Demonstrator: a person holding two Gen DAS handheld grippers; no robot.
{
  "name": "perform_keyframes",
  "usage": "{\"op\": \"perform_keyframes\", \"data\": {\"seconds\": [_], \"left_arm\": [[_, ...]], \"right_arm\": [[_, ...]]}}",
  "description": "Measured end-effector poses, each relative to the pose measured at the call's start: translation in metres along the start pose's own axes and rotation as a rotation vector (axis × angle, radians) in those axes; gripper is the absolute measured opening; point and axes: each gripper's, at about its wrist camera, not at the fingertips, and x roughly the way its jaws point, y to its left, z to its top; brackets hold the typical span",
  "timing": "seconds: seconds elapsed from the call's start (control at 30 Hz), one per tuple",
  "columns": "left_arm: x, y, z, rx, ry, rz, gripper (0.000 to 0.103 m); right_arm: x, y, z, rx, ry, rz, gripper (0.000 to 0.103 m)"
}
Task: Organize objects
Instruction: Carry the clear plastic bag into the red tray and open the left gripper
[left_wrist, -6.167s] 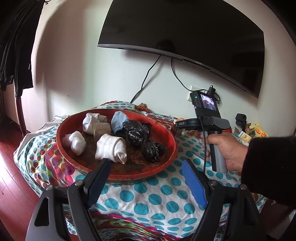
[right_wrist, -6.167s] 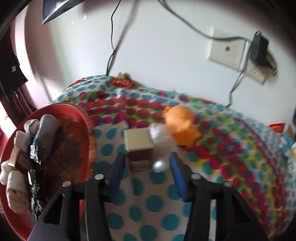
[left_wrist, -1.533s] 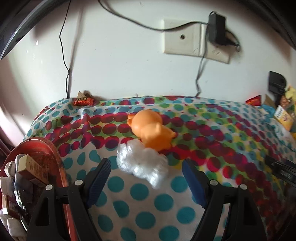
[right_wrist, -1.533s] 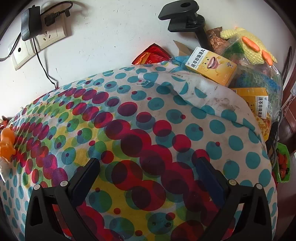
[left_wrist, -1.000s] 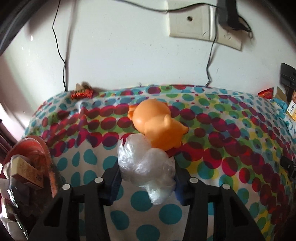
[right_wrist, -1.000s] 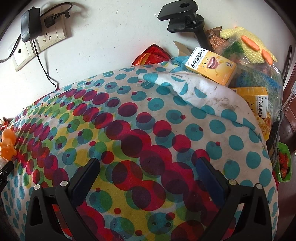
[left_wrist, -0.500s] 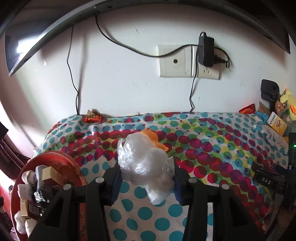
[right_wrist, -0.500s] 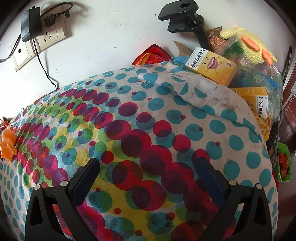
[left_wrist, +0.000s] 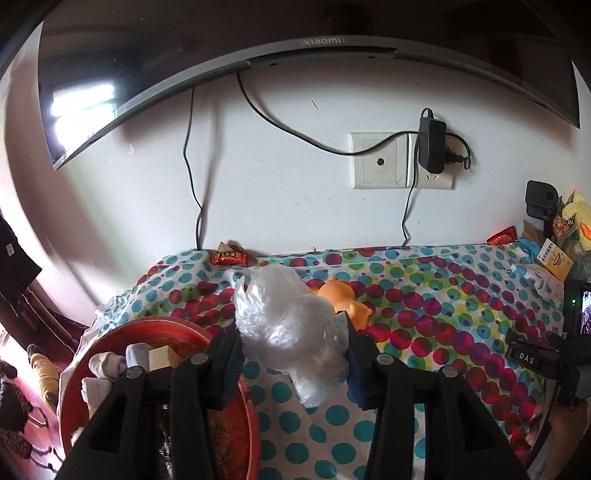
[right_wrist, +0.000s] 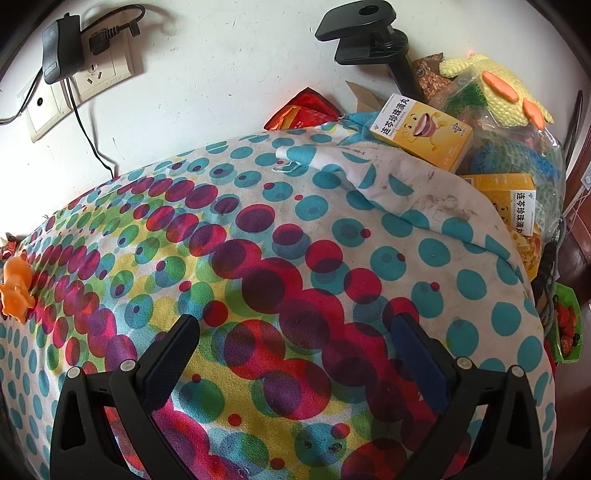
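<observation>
Crumpled plastic bag (left_wrist: 291, 325) clamped in left tongs (left_wrist: 293, 354), right tongs (right_wrist: 295, 354) spread wide, empty

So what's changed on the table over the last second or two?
The left gripper closed on the clear plastic bag and lifted it toward the red tray. The orange toy stayed put; the right gripper is still open over the dotted cloth.

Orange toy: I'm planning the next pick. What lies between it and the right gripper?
Only bare polka-dot cloth separates the orange toy from the right gripper, per the right wrist view.
</observation>
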Motion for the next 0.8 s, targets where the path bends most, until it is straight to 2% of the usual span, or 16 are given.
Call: {"op": "perform_keyframes", "data": {"seconds": [0.2, 0.4, 0.53, 0.63, 0.8], "left_arm": [[-0.021, 0.023, 0.001, 0.001, -0.016, 0.01, 0.047], [-0.057, 0.077, -0.018, -0.03, -0.041, 0.017, 0.047], [-0.084, 0.127, -0.055, -0.051, -0.033, 0.047, 0.047], [-0.104, 0.171, -0.099, -0.091, 0.005, 0.084, 0.047], [-0.122, 0.213, -0.163, -0.126, 0.062, 0.136, 0.047]], "right_arm": [[-0.002, 0.0, -0.001, 0.001, -0.001, 0.002, 0.103], [-0.001, 0.0, -0.001, 0.011, -0.006, 0.016, 0.103], [-0.002, 0.0, -0.002, 0.005, -0.004, 0.009, 0.103], [-0.002, 0.0, -0.002, 0.006, -0.004, 0.01, 0.103], [-0.002, 0.0, -0.002, 0.004, -0.003, 0.006, 0.103]]}}
